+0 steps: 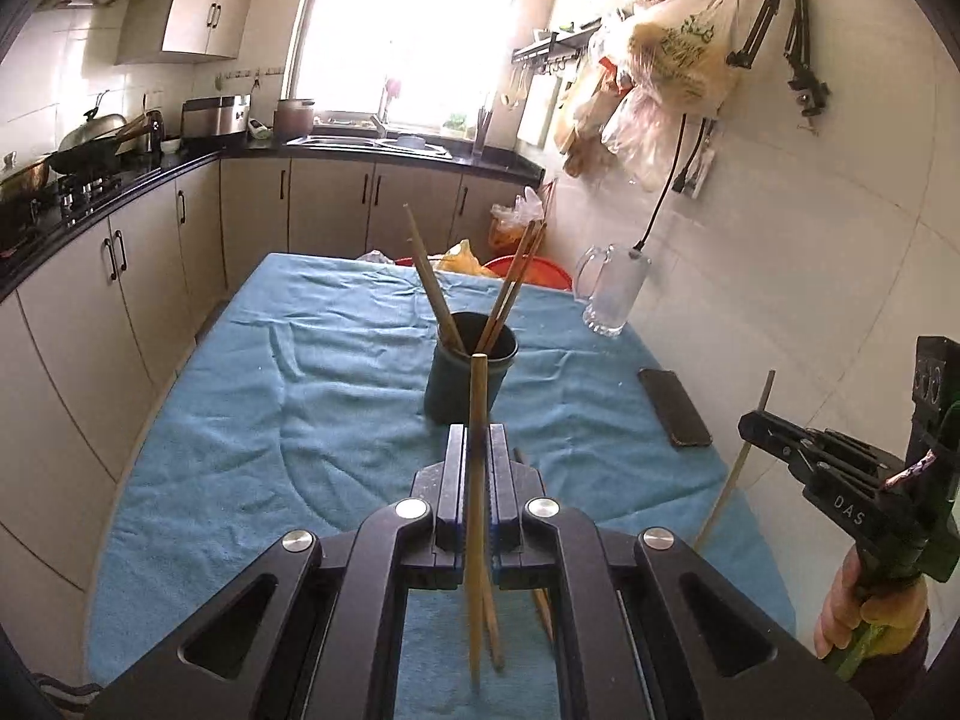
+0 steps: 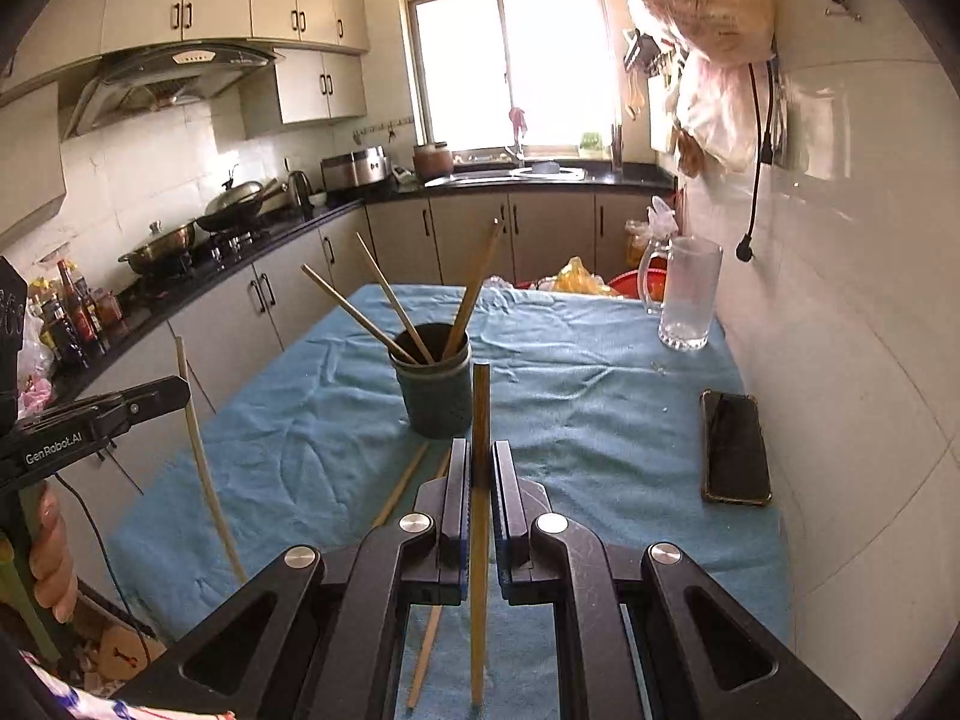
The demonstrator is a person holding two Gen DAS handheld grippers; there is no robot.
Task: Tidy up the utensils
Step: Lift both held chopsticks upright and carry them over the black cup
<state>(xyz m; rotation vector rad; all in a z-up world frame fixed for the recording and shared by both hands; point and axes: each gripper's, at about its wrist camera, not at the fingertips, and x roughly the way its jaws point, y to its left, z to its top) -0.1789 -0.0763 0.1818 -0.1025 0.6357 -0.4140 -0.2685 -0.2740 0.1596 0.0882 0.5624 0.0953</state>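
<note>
While three chopsticks [image 2: 384,312] already stand in the cup [image 2: 432,390], each gripper, left [image 1: 477,450] and right [image 2: 480,462], clamps another upright; a few lie on the cloth [image 2: 300,450].

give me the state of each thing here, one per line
left gripper: shut on an upright chopstick
right gripper: shut on another upright chopstick
dark cup: upright on the blue cloth, three chopsticks leaning inside
loose chopsticks: lying flat on the cloth
glass mug: upright, looks empty
phone: flat, screen dark
</note>
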